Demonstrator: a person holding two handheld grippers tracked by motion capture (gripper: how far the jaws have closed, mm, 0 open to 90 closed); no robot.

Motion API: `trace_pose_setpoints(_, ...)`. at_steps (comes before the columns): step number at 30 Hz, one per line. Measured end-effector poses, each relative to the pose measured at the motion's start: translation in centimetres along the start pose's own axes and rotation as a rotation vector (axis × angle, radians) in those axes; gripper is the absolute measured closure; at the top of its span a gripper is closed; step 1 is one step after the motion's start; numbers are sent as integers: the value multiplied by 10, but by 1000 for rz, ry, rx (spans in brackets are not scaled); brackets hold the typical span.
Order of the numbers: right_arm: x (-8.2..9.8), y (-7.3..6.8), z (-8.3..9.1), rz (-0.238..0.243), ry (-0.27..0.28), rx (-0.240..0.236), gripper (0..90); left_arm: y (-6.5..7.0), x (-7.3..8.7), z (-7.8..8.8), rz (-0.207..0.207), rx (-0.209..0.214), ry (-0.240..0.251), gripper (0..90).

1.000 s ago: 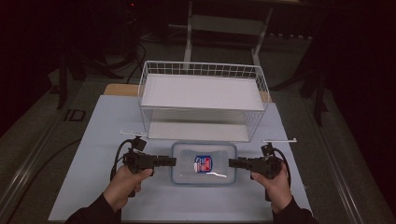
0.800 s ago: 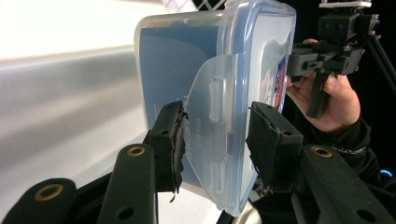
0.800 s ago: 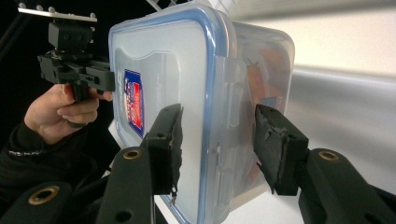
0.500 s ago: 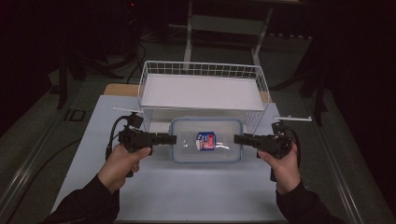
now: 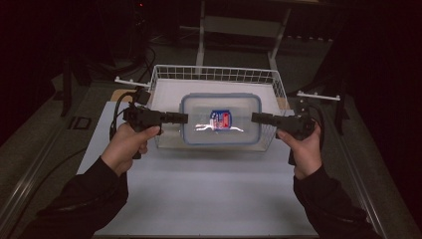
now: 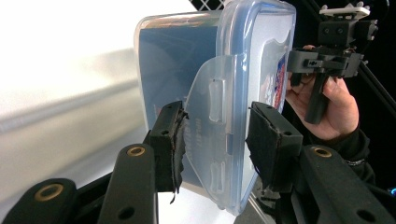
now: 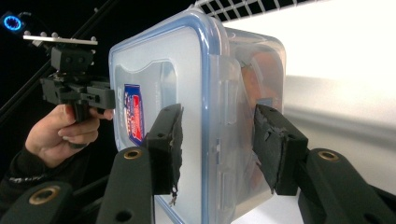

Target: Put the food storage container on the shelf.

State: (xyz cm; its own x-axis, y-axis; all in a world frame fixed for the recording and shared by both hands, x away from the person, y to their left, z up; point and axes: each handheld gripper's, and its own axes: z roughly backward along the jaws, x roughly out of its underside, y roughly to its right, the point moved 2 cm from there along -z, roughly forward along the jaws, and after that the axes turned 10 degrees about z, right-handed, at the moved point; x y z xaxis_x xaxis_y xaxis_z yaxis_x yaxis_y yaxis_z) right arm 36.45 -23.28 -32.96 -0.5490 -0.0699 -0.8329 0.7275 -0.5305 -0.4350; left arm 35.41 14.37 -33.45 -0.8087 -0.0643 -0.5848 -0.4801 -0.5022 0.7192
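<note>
Rigid clear plastic makes the lidded container (image 5: 221, 120) stiff but smooth and a little slippery, so it is best taken at its two short ends, across the lid rim and side clips, as it is now. The left gripper (image 5: 180, 118) and right gripper (image 5: 257, 117) each have their jaws pinching one end, holding the container level in the air over the front edge of the wire basket (image 5: 214, 74). Judged by its look it is fairly light, with something orange inside.
</note>
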Motion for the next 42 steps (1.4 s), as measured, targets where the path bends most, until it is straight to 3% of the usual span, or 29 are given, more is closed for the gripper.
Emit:
trace_pose_setpoints(9, -29, 17, -12, -27, 19, 20, 532, -6, -34, -5, 11, -28, 30, 564)
trace_pose_setpoints(21, -45, 45, -30, -68, 19, 53, 528, -24, -62, -21, 45, -63, 39, 559)
trace_pose_setpoints(33, -52, 56, -37, -101, 23, 64, 518, -33, -75, -28, 65, -52, 55, 552)
trace_pose_setpoints(42, -55, 61, -43, -135, 27, 112, 491, -43, -82, -37, 99, -42, 78, 509)
